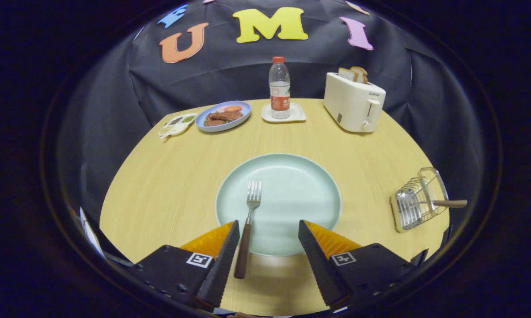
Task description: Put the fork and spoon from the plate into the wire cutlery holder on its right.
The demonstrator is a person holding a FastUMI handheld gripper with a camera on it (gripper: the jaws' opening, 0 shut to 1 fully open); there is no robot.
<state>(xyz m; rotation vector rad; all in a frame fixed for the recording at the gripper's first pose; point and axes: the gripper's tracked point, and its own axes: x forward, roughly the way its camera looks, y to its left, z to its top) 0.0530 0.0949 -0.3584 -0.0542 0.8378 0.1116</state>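
Observation:
A pale green plate [305, 176] sits on the wooden table just ahead of my fingers. A fork [249, 221] with a dark brown handle lies on its left half, tines pointing away, the handle reaching over the near rim and down beside my left finger [223, 260]. My gripper [268, 234] is open, its fingers straddling the plate's near rim with nothing pressed between them. To the plate's right stands the wire cutlery holder [418, 199], and a brown wooden handle [451, 203] sticks out of it to the right.
At the back of the table stand a water bottle [279, 88] on a white coaster, a cream toaster [354, 102] with bread slices, a blue plate of food [223, 116] and a small sauce dish [177, 123]. The table edge curves close behind the holder.

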